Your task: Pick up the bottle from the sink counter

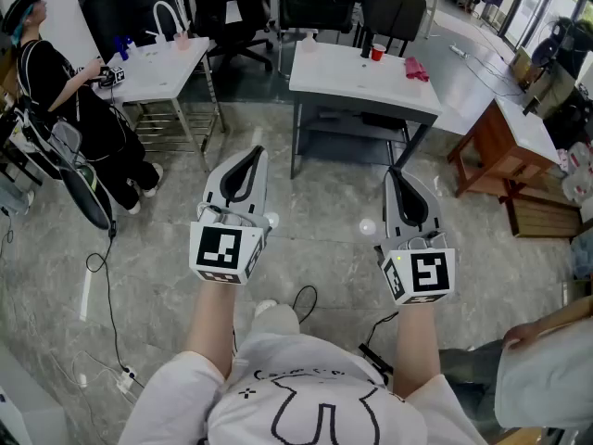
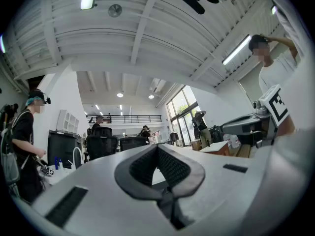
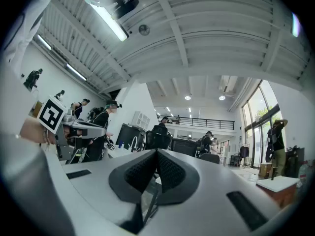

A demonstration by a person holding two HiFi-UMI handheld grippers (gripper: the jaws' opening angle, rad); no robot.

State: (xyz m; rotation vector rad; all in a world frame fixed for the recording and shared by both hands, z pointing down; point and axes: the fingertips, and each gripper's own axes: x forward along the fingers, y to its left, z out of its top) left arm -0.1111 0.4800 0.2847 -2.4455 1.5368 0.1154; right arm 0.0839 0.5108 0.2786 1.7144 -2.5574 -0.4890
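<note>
Zero progress on the pick so far. Holding left gripper (image 1: pixel 257 154) and right gripper (image 1: pixel 394 173) side by side at waist height over bare floor (image 1: pixel 324 239), both pointed ahead, neither near any target.

Left jaws pressed together at the tips, nothing between them; same reading in the left gripper view. Right jaws likewise fully together, nothing pinched.

Bottle (image 1: pixel 121 46): likely the small blue item beside the white faucet (image 1: pixel 167 17) on the sink counter (image 1: pixel 162 77), far upper left in the head view and well apart from both grippers. Too small to confirm its shape. Also showing in the left gripper view as blue specks next to the faucet.

Standing at that counter's left end: a person in black (image 1: pixel 56 91). Straight ahead of the grippers: a second, grey counter (image 1: pixel 361 80) with a red cup (image 1: pixel 377 52), not part of the task.

Done: nothing, judging by empty jaws and the bottle sitting on the counter.

Left to do: turn and move toward the sink counter, open one pair of jaws, line them up around the bottle, close, lift. Whole task ahead; most likely the approach stage.
</note>
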